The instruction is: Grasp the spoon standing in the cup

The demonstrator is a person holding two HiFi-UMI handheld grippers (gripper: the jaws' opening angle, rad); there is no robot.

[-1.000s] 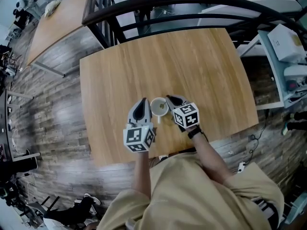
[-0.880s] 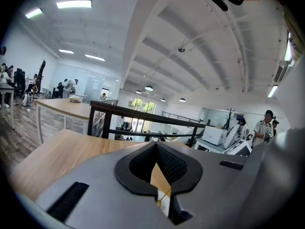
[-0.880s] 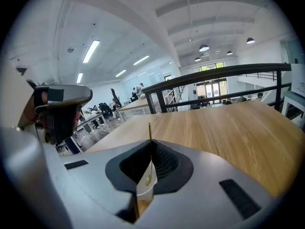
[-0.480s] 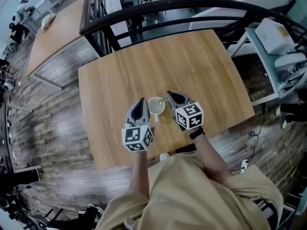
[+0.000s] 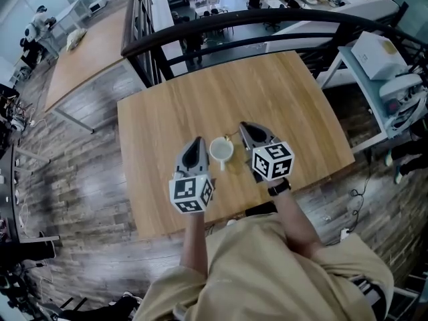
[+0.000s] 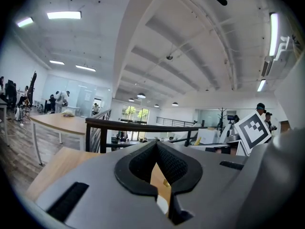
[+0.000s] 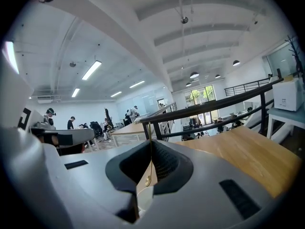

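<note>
Listing what we find on the wooden table [image 5: 287,92], toward its near edge:

Item one: white cup [image 5: 221,150], upright, standing between the two grippers and close to both.

Item two: spoon [image 7: 149,163], a thin gold-coloured handle. In the right gripper view it is nearly vertical, running along the seam of that gripper's jaws and rising past their tips. From the head view we make it out only as a faint sliver by the cup's right rim. We cannot tell whether its bowl sits in the cup.

Item three: right gripper [image 5: 246,127], jaws pressed together with the spoon handle pinched between them. Its tips lie just beyond the cup's right side, and its marker cube [image 5: 274,160] is toward the person.

Item four: left gripper [image 5: 196,143], just beside the cup's left side. Its jaws meet at the tips with nothing between them. Through the opening behind the tips we see only wood and a scrap of white.

Item five: dark railing [image 5: 221,20], beyond the table's far edge.
</note>
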